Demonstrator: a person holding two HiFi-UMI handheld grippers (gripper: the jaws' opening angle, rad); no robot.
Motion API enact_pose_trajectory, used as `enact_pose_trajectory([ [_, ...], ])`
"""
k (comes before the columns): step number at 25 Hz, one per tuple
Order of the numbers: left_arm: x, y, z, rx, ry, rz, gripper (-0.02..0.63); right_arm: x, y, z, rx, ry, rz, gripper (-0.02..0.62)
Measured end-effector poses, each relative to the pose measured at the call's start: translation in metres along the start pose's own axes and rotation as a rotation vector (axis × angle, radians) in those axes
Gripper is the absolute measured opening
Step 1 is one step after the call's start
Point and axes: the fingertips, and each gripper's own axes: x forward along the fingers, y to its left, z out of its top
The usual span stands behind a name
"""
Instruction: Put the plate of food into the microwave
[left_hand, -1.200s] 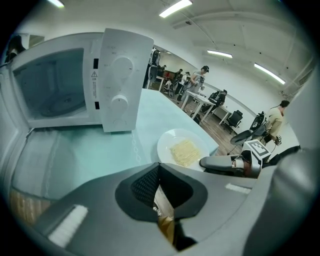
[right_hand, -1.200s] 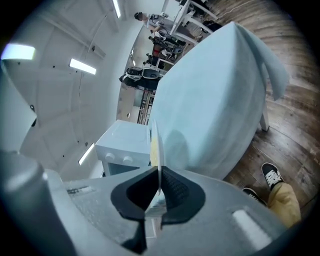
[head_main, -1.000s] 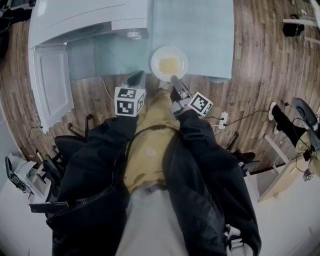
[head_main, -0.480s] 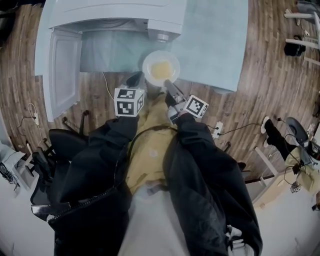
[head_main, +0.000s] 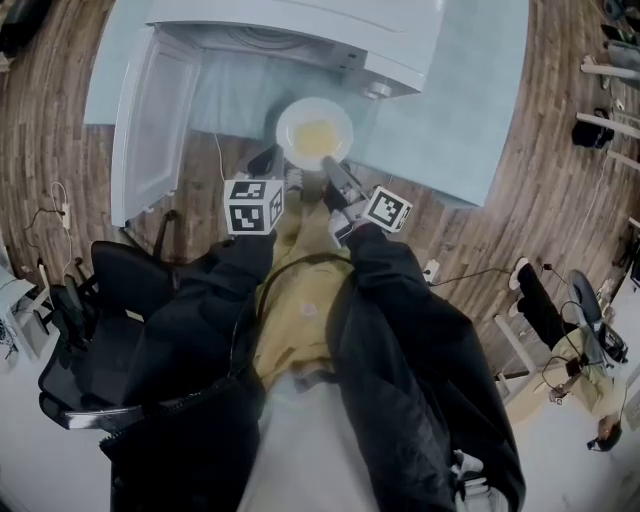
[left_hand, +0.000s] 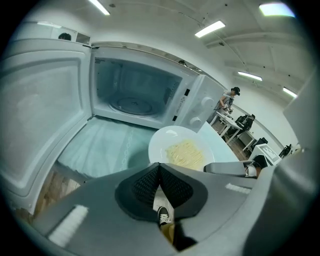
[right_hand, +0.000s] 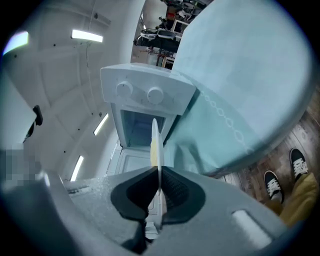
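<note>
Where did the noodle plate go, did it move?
Yes. Held by the right tongs, the plate has shifted left against the microwave, from its knob side to in front of its open mouth.

White plate (head_main: 291, 121), pale yellow noodles (head_main: 314, 138), white microwave (head_main: 310, 22).
Both the left gripper (left_hand: 159, 165) and right gripper (right_hand: 159, 172) are grey with black ribbed pads (left_hand: 144, 188) and black-and-white marker cubes (head_main: 252, 205); ahead of them lies a pale teal cloth (head_main: 455, 120), under them brown wood-grain floor (head_main: 560, 220).

Black jacket sleeves (head_main: 395, 300); mustard trousers (head_main: 298, 315); left gripper (head_main: 272, 157) and right gripper (head_main: 329, 166) carry black-and-white marker cubes (head_main: 250, 205).
</note>
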Motion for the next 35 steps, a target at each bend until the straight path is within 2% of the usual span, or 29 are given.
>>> enact_pose_trajectory([
  [9,-0.017,0.047,0.001,-0.077,-0.032,0.049,-0.005,0.051,0.019,-0.005,-0.037,0.047,0.015,0.011],
  [15,-0.019,0.076,0.009,-0.110,-0.050,0.077,-0.005,0.082,0.028,-0.001,-0.034,0.042,0.020,0.011],
  [23,-0.015,0.098,0.031,-0.134,-0.076,0.093,-0.005,0.121,0.039,0.024,-0.027,-0.020,0.020,0.011],
  [35,-0.003,0.105,0.044,-0.144,-0.068,0.093,-0.005,0.178,0.033,0.063,0.058,-0.108,-0.018,0.011],
])
